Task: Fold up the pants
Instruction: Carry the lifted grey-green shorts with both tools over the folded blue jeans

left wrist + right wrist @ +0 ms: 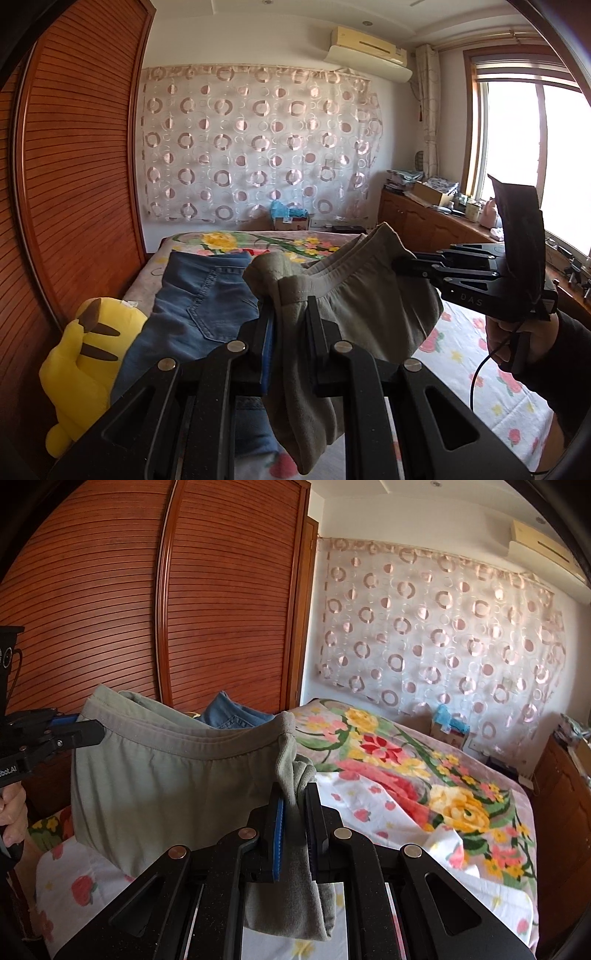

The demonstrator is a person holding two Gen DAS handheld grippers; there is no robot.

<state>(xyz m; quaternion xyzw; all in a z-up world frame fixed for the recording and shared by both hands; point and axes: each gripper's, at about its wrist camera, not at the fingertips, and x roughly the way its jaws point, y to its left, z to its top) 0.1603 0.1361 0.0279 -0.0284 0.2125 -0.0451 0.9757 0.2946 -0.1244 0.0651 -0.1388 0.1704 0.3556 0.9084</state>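
Note:
Grey-green pants (354, 302) hang in the air above the bed, held by the waistband at both ends. My left gripper (290, 306) is shut on one end of the waistband; it also shows at the left of the right wrist view (88, 731). My right gripper (295, 794) is shut on the other end of the pants (166, 775); it shows at the right of the left wrist view (400, 264). The waistband sags between them and the legs hang down.
Blue jeans (199, 295) lie on the bed beside a yellow plush toy (85, 362). The bed has a floral blanket (406, 771) and a strawberry-print sheet (491, 369). A wooden wardrobe (184, 602) stands at the left, low cabinets (424, 221) under the window.

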